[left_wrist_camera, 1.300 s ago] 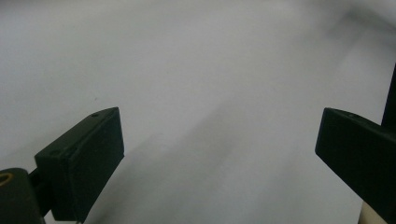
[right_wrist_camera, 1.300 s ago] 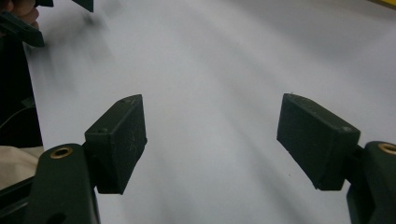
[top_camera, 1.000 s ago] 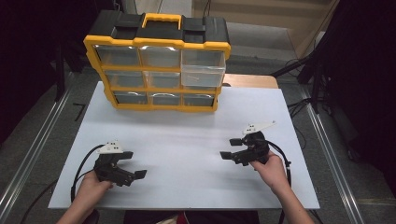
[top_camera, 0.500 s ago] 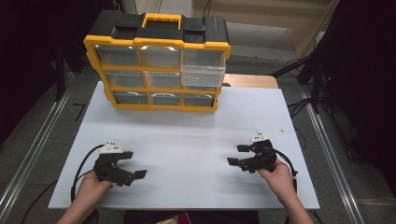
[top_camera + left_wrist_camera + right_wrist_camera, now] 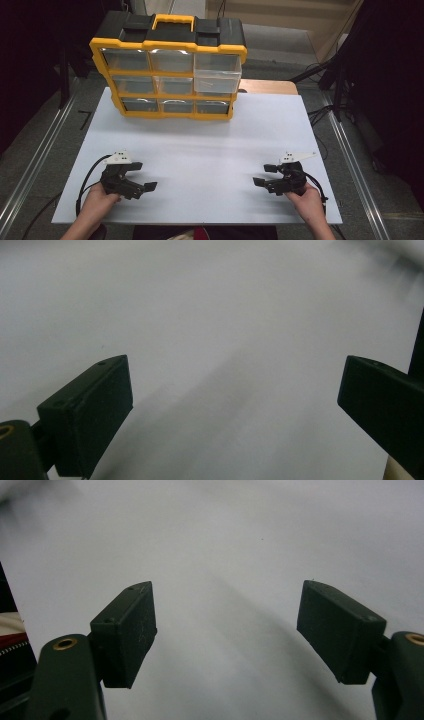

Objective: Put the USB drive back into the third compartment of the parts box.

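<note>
In the high view, a white board (image 5: 200, 150) is lying on the table, and a yellow-and-black organizer (image 5: 169, 67) is standing upright at its far edge, left of centre. Its clear drawers are facing the person; the top right drawer (image 5: 217, 75) is sticking out a little past the others. The left gripper (image 5: 144, 176) is sitting at the near left of the board in the person's left hand (image 5: 97, 202), with its jaws spread apart and pointing toward the middle. The right gripper (image 5: 265, 175) is sitting at the near right in the right hand (image 5: 305, 200), jaws likewise apart and pointing toward the middle. Both are well apart from the organizer and holding nothing.

In the left gripper view, the left gripper (image 5: 235, 400) is showing its two black jaws standing wide, with bare white board (image 5: 210, 315) between them.

In the right gripper view, the right gripper (image 5: 225, 625) is holding its jaws wide too, over plain board (image 5: 225, 540). A bit of red, white and dark cloth (image 5: 11, 630) is peeking in at the left edge.
</note>
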`<state>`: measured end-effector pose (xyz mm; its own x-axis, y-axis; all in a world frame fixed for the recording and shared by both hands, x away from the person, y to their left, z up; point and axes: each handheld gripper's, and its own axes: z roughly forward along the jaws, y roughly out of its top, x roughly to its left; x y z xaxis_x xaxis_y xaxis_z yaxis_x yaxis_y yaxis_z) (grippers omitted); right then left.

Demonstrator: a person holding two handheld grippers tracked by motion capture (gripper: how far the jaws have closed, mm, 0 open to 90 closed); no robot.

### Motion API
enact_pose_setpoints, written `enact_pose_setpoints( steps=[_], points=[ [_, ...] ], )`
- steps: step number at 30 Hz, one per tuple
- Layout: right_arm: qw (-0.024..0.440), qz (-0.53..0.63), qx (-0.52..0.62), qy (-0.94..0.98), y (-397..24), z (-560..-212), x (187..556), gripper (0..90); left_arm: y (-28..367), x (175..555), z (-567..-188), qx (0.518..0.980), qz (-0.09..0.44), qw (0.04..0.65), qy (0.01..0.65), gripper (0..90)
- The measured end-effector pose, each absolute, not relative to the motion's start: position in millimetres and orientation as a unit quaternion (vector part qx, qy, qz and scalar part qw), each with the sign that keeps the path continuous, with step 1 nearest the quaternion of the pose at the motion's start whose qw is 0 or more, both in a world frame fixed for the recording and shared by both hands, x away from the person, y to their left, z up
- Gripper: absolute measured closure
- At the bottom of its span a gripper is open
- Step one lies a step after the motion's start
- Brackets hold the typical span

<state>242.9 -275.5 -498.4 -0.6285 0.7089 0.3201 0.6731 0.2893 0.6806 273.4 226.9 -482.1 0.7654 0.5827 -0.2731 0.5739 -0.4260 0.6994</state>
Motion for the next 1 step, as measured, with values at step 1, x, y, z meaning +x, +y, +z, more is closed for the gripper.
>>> enact_pose_setpoints(
  steps=[1],
  points=[
    [0.022, 0.413, 0.43, 0.803, -275.8, -498.5, 242.8, 21.8, 226.8, 273.8, -482.6, 0.845, 0.008, 0.41, 0.344, 2.0]
  ],
)
